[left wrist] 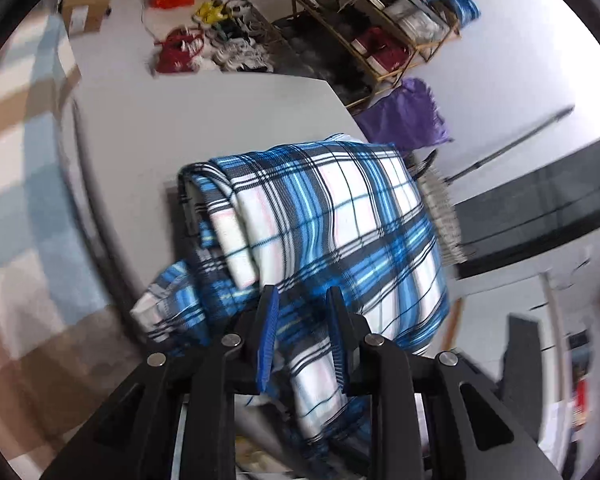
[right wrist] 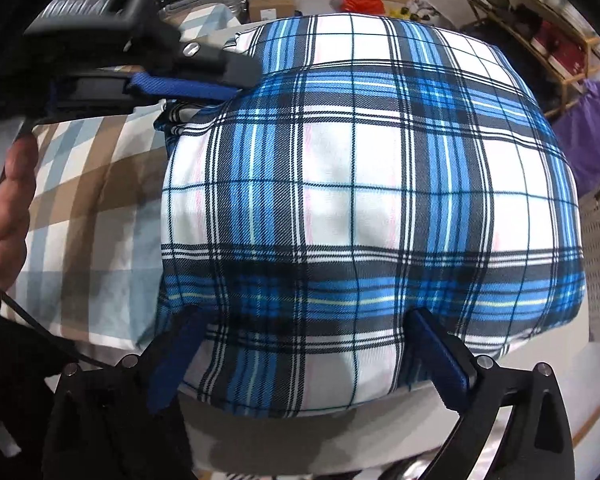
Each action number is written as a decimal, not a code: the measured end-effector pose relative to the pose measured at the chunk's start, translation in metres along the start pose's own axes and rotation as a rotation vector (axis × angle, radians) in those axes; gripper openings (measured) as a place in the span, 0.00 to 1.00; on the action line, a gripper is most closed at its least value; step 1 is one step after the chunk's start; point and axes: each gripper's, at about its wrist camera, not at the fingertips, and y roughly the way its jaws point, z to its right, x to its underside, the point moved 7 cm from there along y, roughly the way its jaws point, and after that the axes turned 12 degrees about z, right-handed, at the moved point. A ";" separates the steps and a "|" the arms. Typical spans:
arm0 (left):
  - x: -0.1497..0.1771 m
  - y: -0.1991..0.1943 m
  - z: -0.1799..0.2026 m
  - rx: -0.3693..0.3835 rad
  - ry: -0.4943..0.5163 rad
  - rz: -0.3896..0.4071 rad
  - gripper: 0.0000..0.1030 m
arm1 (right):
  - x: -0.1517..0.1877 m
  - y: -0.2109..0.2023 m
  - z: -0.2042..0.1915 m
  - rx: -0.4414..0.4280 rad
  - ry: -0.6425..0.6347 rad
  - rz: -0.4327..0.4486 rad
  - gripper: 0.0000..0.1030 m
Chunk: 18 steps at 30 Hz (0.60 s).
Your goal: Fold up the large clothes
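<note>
Plaid garment (right wrist: 360, 200), folded bundle beside table (left wrist: 220, 120)

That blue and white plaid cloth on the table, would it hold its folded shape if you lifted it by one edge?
Probably not. The plaid cloth looks soft and floppy: where the left gripper pinches it, loose layers sag and bunch. It seems light for its bulk, puffing up in rounded folds. The weave looks smooth, so stacked layers may slide apart on the table.

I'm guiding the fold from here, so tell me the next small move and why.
Probably close the right tongs on the near edge of the plaid cloth. They stand open with that edge between them, while the left tongs already pinch a bunched fold of it, so both sides could then carry the fold.
</note>
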 end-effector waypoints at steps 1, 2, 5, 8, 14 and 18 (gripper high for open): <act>0.000 -0.008 0.003 -0.019 0.031 0.011 0.19 | -0.003 -0.007 0.001 -0.015 0.023 0.016 0.97; 0.001 -0.014 0.001 -0.029 0.051 0.026 0.20 | -0.004 -0.016 0.002 -0.028 0.044 0.043 0.97; 0.001 -0.043 0.001 -0.082 0.112 0.090 0.20 | -0.022 -0.062 0.002 -0.082 0.097 0.212 0.97; 0.001 -0.077 -0.002 -0.125 0.148 0.155 0.26 | -0.042 -0.114 -0.010 -0.127 0.107 0.387 0.98; 0.000 -0.154 -0.005 -0.214 0.233 0.346 0.50 | -0.073 -0.192 -0.067 -0.222 0.086 0.670 0.98; 0.007 -0.196 -0.009 -0.325 0.319 0.450 0.62 | -0.073 -0.210 -0.119 -0.258 0.096 0.768 0.98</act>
